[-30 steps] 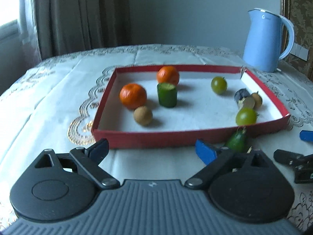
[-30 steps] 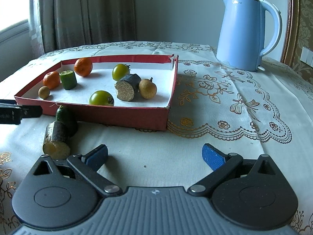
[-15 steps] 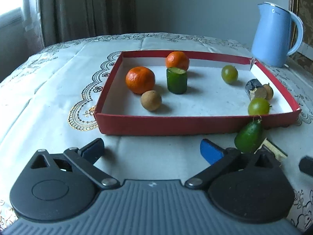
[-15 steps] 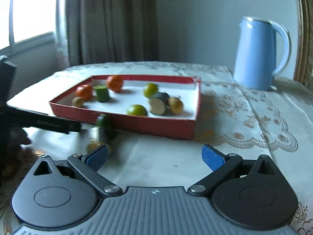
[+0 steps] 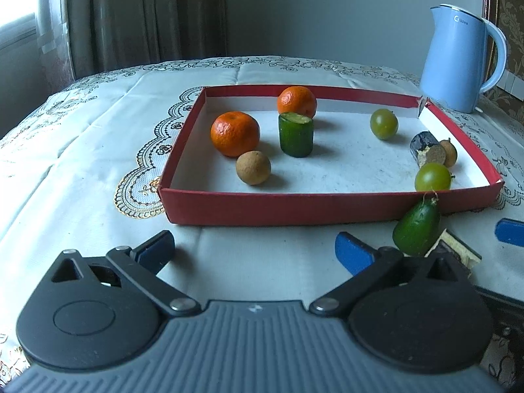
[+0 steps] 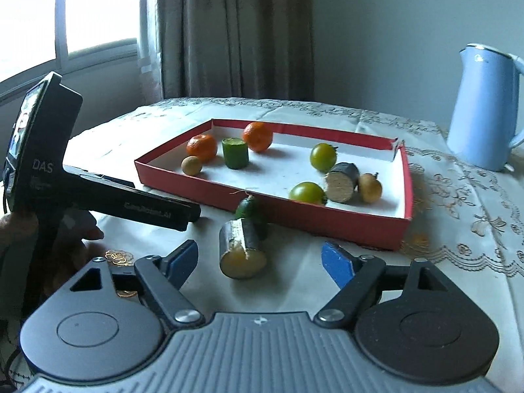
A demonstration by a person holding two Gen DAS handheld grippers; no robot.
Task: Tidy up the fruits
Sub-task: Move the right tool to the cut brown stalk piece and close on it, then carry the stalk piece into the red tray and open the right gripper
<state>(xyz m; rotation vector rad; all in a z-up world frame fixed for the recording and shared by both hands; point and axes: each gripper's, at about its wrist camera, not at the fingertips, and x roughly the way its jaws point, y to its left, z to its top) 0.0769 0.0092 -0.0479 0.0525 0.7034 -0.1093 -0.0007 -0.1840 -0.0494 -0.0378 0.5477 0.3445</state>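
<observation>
A red tray (image 5: 294, 206) (image 6: 294, 213) holds two tangerines (image 5: 235, 133), an upright cucumber piece (image 5: 295, 135), two brown longans (image 5: 253, 167), two green round fruits (image 5: 383, 123) and a dark cut cylinder (image 5: 425, 150). Outside its front wall lie a green cucumber end (image 5: 417, 229) (image 6: 249, 209) and a second dark cut cylinder (image 6: 242, 249) (image 5: 455, 252). My right gripper (image 6: 260, 263) straddles that cylinder; its jaws are closing and the pads stand clear of it. My left gripper (image 5: 255, 250) is open over bare cloth in front of the tray, holding nothing.
A blue kettle (image 5: 458, 62) (image 6: 484, 108) stands behind the tray's right corner. The left gripper's black body (image 6: 98, 196) and the hand on it (image 6: 65, 239) fill the right wrist view's left side. An embroidered tablecloth (image 5: 82, 150) covers the table.
The right gripper swung left toward the loose dark cylinder, which now lies between its fingers, and those fingers have narrowed. Its blue fingertip now shows at the left view's right edge.
</observation>
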